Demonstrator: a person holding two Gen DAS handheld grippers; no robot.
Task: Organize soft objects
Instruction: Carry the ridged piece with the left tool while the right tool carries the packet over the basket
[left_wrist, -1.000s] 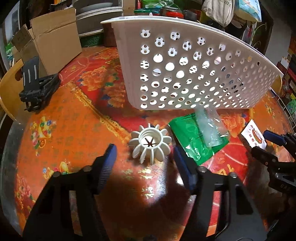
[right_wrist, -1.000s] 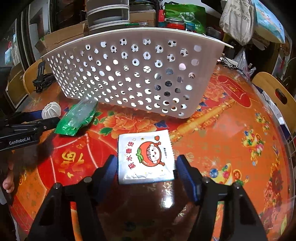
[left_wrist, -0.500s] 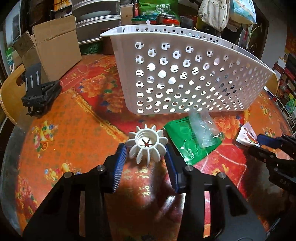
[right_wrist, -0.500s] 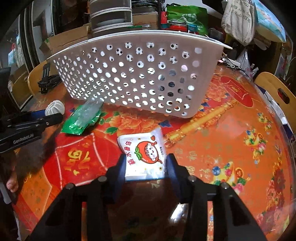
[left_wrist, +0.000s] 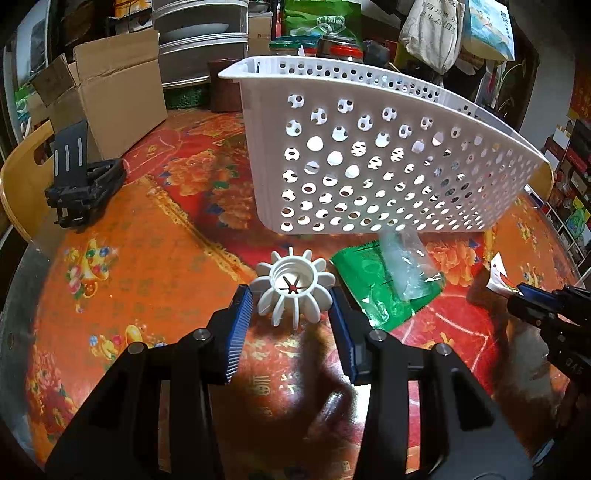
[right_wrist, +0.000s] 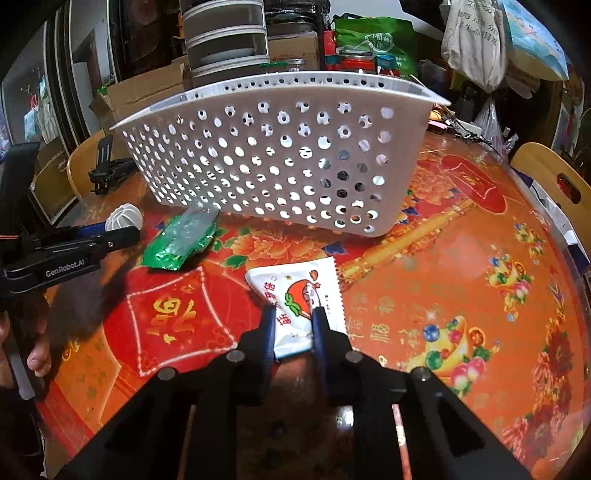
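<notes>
My left gripper (left_wrist: 291, 302) is shut on a white ribbed ball-shaped toy (left_wrist: 292, 286), held just above the red table. A green and clear plastic packet (left_wrist: 388, 280) lies to its right, in front of the white perforated basket (left_wrist: 369, 166). My right gripper (right_wrist: 294, 317) is shut on a white snack packet with a tomato cartoon (right_wrist: 299, 295), crumpling it between the fingers. In the right wrist view the basket (right_wrist: 277, 162) stands behind, the green packet (right_wrist: 181, 240) lies at left and the left gripper (right_wrist: 122, 229) holds the white toy (right_wrist: 123, 218) there.
A cardboard box (left_wrist: 107, 96) and a black folded stand (left_wrist: 85, 184) sit at the table's far left. Wooden chairs (right_wrist: 554, 181) stand around the round table. Jars, bags and stacked containers (right_wrist: 225, 40) crowd the space behind the basket.
Both grippers closed from wide open: the left one onto the white ribbed toy, the right one onto the tomato snack packet, which is now squeezed and lifted slightly.
</notes>
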